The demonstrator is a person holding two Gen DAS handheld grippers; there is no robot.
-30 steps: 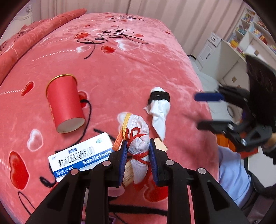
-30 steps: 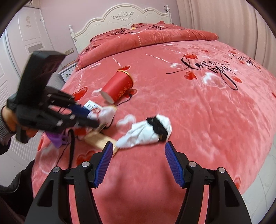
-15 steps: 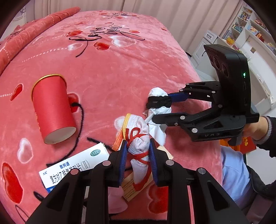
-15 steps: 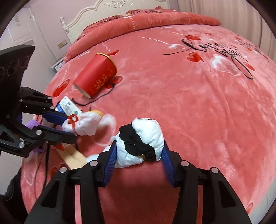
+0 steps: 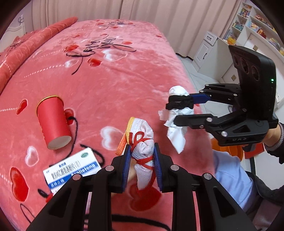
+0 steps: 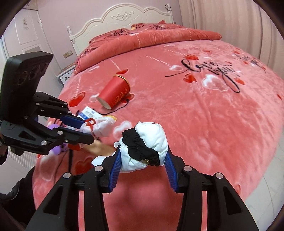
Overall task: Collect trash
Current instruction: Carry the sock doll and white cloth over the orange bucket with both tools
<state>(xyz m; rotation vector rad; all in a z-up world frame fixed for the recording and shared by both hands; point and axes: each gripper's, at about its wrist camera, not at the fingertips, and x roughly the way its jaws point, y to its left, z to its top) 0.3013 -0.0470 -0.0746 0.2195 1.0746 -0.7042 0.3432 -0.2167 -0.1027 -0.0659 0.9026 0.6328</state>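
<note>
My left gripper (image 5: 142, 151) is shut on a white cloth bundle tied with red string (image 5: 142, 140), held just above the pink bed blanket (image 5: 115, 80). My right gripper (image 5: 173, 111) is shut on a white tissue bundle with a black hair band (image 5: 177, 92) around it, lifted off the bed at the right. The right wrist view shows the same bundle (image 6: 152, 135) pressed between the blue pads of my right gripper (image 6: 142, 151). In that view my left gripper (image 6: 88, 131) is at the left with its bundle (image 6: 103, 126). A red paper cup (image 5: 53, 122) and a blue-and-white medicine box (image 5: 72, 168) lie on the blanket.
A tan flat piece (image 6: 99, 147) and a purple object (image 6: 56, 128) lie near the bed's edge under my left gripper. A folded red quilt (image 6: 142, 39) and a white headboard (image 6: 120, 16) are at the far end. White cabinets (image 5: 209, 51) stand beyond the bed.
My right gripper came in around the black-banded bundle, closed on it and lifted it off the bed. My left gripper rose a little with its red-string bundle.
</note>
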